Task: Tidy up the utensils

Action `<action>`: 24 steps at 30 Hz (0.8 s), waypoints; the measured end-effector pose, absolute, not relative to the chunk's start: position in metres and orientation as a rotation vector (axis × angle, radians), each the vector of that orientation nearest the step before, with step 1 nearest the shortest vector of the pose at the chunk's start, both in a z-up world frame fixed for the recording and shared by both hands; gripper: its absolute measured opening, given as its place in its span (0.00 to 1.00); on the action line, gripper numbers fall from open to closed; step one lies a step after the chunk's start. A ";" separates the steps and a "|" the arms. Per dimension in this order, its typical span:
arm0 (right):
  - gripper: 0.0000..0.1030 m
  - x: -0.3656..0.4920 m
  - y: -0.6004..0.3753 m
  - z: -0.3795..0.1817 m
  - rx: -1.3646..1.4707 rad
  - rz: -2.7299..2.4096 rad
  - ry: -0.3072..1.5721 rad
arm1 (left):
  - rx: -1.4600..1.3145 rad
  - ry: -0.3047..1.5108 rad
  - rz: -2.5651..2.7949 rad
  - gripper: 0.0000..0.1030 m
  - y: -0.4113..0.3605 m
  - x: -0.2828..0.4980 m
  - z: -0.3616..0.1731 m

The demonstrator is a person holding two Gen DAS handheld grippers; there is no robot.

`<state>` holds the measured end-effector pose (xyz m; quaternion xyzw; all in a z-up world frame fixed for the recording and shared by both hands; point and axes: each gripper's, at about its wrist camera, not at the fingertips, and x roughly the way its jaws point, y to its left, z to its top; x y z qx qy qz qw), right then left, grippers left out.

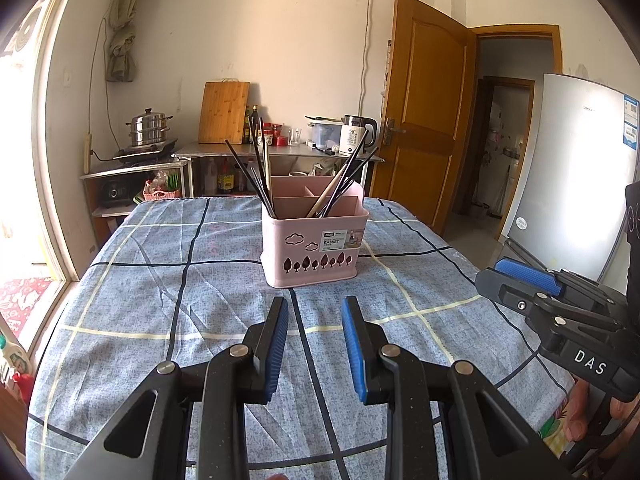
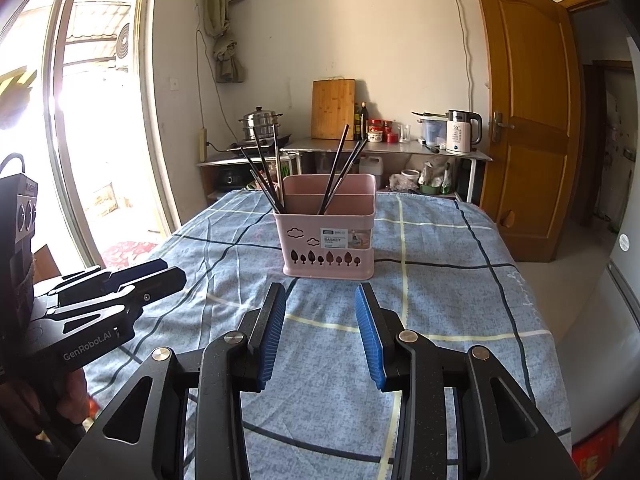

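- Seen from the left wrist view, the left gripper (image 1: 314,344) has its jaws apart and empty; the pink basket (image 1: 314,248) stands straight ahead on the worktop (image 1: 160,320), chopsticks (image 1: 260,168) leaning upright-ish inside.
- From the right wrist view, the right gripper (image 2: 320,332), jaws open and empty, faces the basket (image 2: 328,244) dead ahead; neither looks clearly nearer.

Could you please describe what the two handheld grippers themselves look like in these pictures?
Both are matte black linkage frames with silver round pivot pins and two jaws faced with ribbed blue pads. The left gripper carries white "GenRobot.AI" lettering on its side, seen from the right wrist view. The right gripper shows white "DAS" lettering on its body. No cables or sleeves are clearly visible.
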<state>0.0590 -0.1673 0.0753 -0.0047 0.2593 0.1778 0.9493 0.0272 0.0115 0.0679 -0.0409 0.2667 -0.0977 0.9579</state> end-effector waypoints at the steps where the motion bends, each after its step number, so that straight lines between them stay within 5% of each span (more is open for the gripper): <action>1: 0.36 0.059 -0.167 0.075 -0.010 0.361 0.528 | -0.083 0.541 -0.198 0.27 0.011 0.027 0.068; 24: 0.36 0.057 -0.166 0.076 -0.012 0.363 0.527 | -0.078 0.541 -0.202 0.27 0.011 0.026 0.069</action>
